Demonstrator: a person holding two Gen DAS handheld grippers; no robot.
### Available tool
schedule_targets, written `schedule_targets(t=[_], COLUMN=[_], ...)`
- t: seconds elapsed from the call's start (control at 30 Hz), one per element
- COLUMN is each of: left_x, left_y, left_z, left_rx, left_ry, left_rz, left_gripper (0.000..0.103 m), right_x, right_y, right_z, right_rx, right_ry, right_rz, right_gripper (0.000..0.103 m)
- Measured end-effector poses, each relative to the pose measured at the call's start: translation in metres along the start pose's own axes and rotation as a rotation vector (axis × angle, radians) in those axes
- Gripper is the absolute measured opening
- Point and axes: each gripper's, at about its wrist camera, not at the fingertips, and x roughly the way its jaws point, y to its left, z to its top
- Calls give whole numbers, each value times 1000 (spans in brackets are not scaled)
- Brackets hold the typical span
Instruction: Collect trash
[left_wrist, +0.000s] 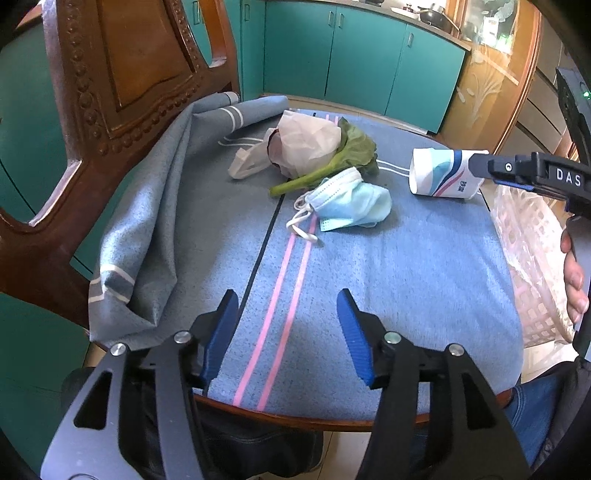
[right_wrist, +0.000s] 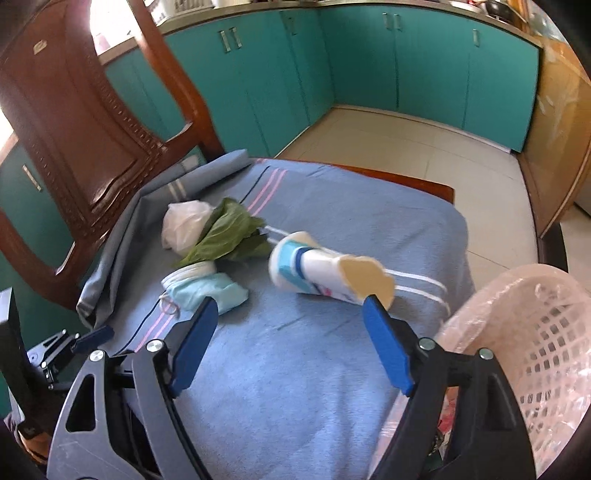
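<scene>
On the blue cloth lie a white paper cup (left_wrist: 441, 173) on its side, a crumpled blue face mask (left_wrist: 349, 201), a green leaf (left_wrist: 345, 155) and a white plastic bag (left_wrist: 295, 144). They also show in the right wrist view: cup (right_wrist: 317, 271), mask (right_wrist: 205, 290), leaf (right_wrist: 229, 232), bag (right_wrist: 183, 223). My left gripper (left_wrist: 288, 306) is open and empty over the near cloth. My right gripper (right_wrist: 286, 310) is open, its right fingertip (right_wrist: 373, 304) close to the cup's mouth; it reaches in from the right in the left wrist view (left_wrist: 480, 162).
A pink plastic basket (right_wrist: 532, 332) lined with a clear bag stands at the table's right edge, also in the left wrist view (left_wrist: 532, 258). A carved wooden chair (left_wrist: 110, 92) stands at the left. Teal cabinets (right_wrist: 369, 62) line the back.
</scene>
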Motion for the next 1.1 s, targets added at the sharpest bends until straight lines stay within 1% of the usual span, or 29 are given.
schedule_targets(t=[0.03, 0.13, 0.17, 0.2, 0.23, 0.37, 0.4, 0.47, 0.53, 0.57, 0.6, 0.7, 0.77, 0.8, 0.87, 0.9, 0.93, 0.97, 1.0, 1.03, 1.1], left_x=[0, 1, 2, 3, 4, 3, 2, 3, 6, 5, 4, 0, 1, 2, 5, 7, 8, 7, 6, 5, 4], left_y=[0, -1, -2, -2, -3, -3, -2, 1, 3, 3, 3, 0, 0, 1, 5, 6, 8, 8, 7, 7, 4], left_z=[0, 0, 0, 0, -1, 0, 2, 10, 18, 23, 26, 28, 26, 25, 23, 23, 23, 24, 23, 25, 29], left_rx=[0, 1, 1, 0, -1, -4, -7, -23, -40, -56, -64, -63, -59, -61, -73, -78, -85, -89, -91, -91, -89], left_ry=[1, 4, 5, 8, 12, 10, 4, -13, -8, -17, -25, -38, -33, -28, -18, -14, -12, -14, -17, -22, -34], left_rz=[0, -2, -2, -2, -2, -1, -2, -11, -13, -23, -29, -35, -34, -32, -27, -25, -22, -22, -21, -23, -29], left_gripper=[58, 59, 61, 63, 63, 63, 65, 68, 68, 68, 68, 71, 71, 71, 71, 71, 71, 71, 71, 71, 71], right_x=[0, -3, -3, -2, 2, 26, 32, 45, 54, 59, 62, 69, 70, 70, 66, 64, 62, 60, 58, 56, 47], right_y=[-1, -3, -2, -3, -2, 4, 7, 15, 20, 23, 25, 28, 29, 30, 28, 26, 23, 23, 22, 21, 21], right_z=[0, -1, -1, 0, -1, -5, -8, -13, -17, -19, -20, -20, -22, -22, -21, -21, -20, -20, -19, -19, -19], right_rx=[2, -8, -20, -31, -43, -78, -92, -133, -166, -183, -193, -200, -207, -203, -178, -163, -141, -124, -111, -102, -92], right_ry=[-3, -37, -52, -58, -56, 31, 51, 91, 114, 125, 128, 131, 137, 136, 124, 127, 126, 120, 116, 111, 97], right_rz=[-8, -75, -102, -121, -140, -132, -136, -162, -187, -201, -205, -195, -171, -144, -89, -68, -45, -19, 5, 21, 45], right_gripper=[79, 79, 81, 85, 86, 86, 86, 86, 87, 87, 89, 89, 89, 89, 73, 63, 56, 53, 47, 43, 37])
